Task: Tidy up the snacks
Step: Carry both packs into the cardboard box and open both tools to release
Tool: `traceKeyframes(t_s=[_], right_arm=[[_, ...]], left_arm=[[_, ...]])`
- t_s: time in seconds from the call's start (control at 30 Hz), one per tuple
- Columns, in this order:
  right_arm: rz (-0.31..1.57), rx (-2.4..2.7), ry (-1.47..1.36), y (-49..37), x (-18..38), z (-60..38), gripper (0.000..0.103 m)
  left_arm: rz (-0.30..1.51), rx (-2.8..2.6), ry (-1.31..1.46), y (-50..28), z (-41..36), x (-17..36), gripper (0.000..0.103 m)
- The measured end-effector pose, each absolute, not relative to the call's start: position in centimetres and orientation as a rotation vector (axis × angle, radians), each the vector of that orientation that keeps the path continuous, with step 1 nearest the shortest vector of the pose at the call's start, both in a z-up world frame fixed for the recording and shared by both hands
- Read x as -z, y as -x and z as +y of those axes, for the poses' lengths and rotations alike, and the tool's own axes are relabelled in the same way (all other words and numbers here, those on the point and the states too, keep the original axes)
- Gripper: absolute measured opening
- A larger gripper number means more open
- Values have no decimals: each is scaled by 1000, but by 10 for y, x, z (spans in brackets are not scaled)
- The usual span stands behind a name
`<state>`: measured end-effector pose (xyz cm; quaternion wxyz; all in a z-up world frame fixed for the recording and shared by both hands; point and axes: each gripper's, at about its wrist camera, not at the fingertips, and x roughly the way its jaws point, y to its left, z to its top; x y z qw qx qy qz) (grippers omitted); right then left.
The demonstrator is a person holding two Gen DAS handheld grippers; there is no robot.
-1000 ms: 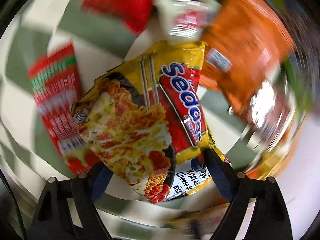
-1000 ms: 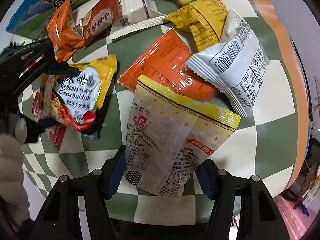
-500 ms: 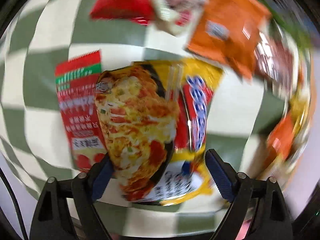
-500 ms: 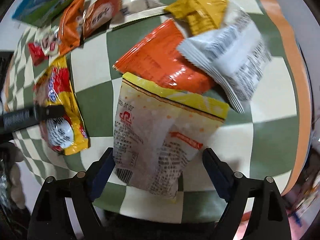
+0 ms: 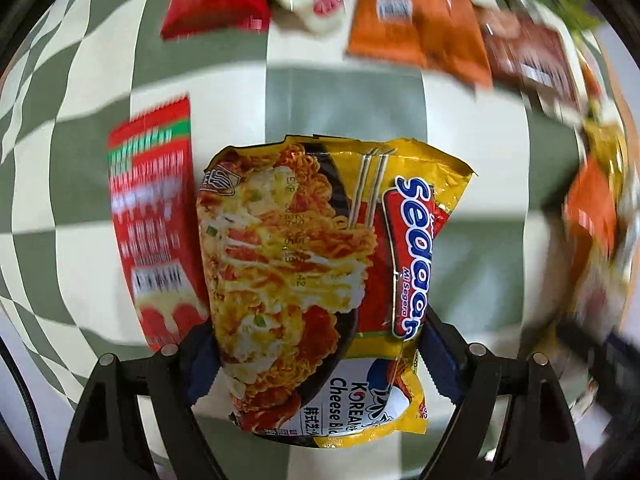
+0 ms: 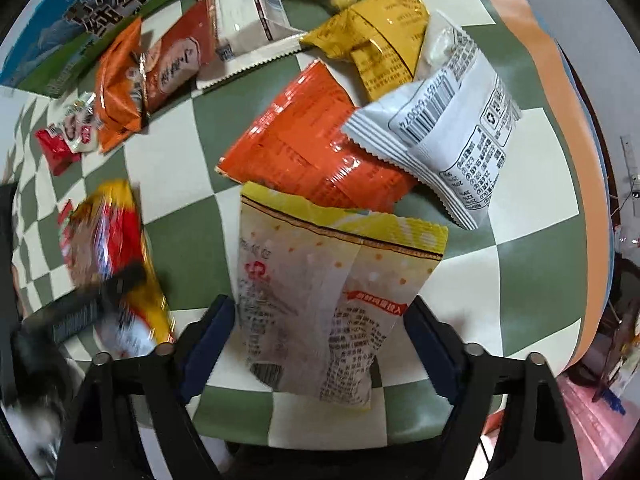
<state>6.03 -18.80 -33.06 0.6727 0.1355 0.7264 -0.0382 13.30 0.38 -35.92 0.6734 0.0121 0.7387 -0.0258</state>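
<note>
Pointing straight down over the checkered green-and-cream tablecloth (image 5: 344, 92), the left gripper (image 5: 316, 360) has its jaws closing, and both blue pads press the flanks of a glossy yellow Sedaap noodle packet (image 5: 320, 264). A red sachet (image 5: 154, 216) lies just beside that packet on its left. Bare checks stay open ahead, up to a blurred row of a red pouch (image 5: 216, 0) and an orange packet (image 5: 416, 12) near the cloth's far edge.

In the right wrist view, the right gripper (image 6: 316, 344) is closing too, its pads against a pale, crinkled yellow-topped bag (image 6: 324, 300). An orange foil packet (image 6: 304, 148) touches that bag's top edge, overlapped by a white serrated wrapper (image 6: 444, 128) and a mustard pouch (image 6: 372, 40). Free checks run right towards the cloth's orange border (image 6: 576, 184). The noodle packet sits blurred at the left edge.
</note>
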Motion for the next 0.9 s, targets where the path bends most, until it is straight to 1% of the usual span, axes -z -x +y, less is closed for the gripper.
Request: traceKeyframes(t_s=[0.03, 0.17, 0.27, 0.3, 0.37, 0.4, 0.43, 0.53, 0.63, 0.7, 0.73, 0.9], right_arm=[[1639, 80, -301, -59, 333, -185, 66], [1613, 20, -190, -58, 336, -161, 65], [1626, -52, -92, -56, 338, -138, 66], [1623, -56, -87, -57, 336, -137, 67], [1624, -48, -104, -55, 336, -132, 67], [1627, -34, -127, -54, 336, -133, 67], [1630, -26, -137, -57, 333, -145, 67], [1613, 1, -132, -52, 331, -147, 66], [1578, 4, -117, -46, 326, -143, 60], [1554, -3, -129, -38, 320, -145, 53], [1543, -8, -138, -35, 315, -147, 52], [1488, -53, -193, -28, 285, -152, 49]], left_arm=[[1675, 75, -28, -125, 2, 363, 85], [1698, 85, 8, -121, 9, 380, 87], [1705, 76, 20, -133, 5, 389, 87], [1702, 73, 25, -152, 0, 393, 87], [1693, 72, 32, -156, 4, 394, 86], [1686, 71, 29, -158, 7, 387, 85], [1680, 72, 30, -161, 14, 366, 85], [1651, 72, 21, -157, 16, 346, 85], [1626, 73, 20, -152, 16, 337, 85], [1612, 82, 29, -149, 14, 314, 85], [1603, 88, 37, -141, 16, 317, 85], [1534, 137, 54, -133, 19, 269, 85]])
